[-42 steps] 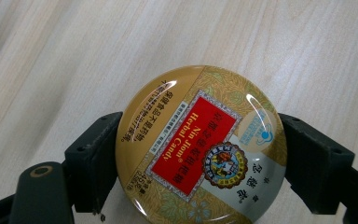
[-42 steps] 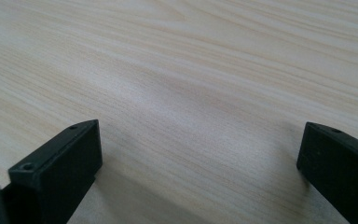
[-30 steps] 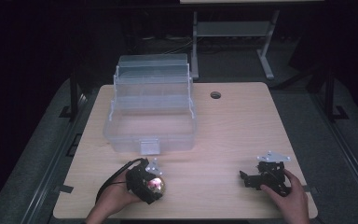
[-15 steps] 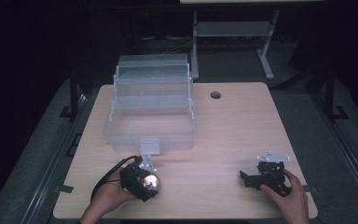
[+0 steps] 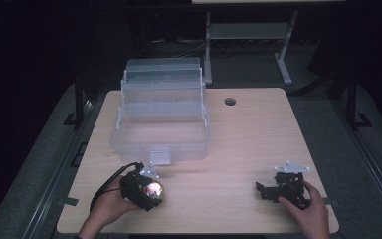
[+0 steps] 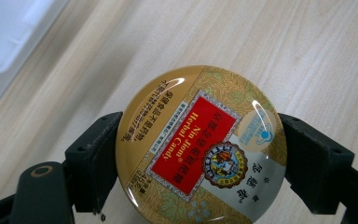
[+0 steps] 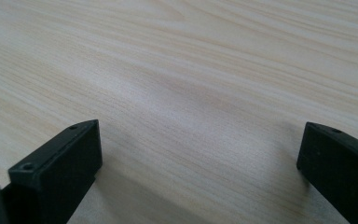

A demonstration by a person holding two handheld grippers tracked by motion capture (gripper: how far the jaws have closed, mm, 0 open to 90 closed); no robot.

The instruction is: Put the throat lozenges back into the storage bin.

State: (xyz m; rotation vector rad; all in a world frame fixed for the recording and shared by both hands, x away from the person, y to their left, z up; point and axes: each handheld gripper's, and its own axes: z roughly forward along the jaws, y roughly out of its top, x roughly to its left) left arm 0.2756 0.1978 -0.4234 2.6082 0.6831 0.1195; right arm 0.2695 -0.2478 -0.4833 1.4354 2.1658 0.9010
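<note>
Gold-lidded, the round candy tin sits clamped in my left gripper at the desk's seven o'clock, just below the clear plastic box, while my right gripper rests spread wide at five o'clock.

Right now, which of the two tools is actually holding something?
The left tool: it is clamped on the edge of a round gold candy tin. The right tool is spread open over bare table.
</note>
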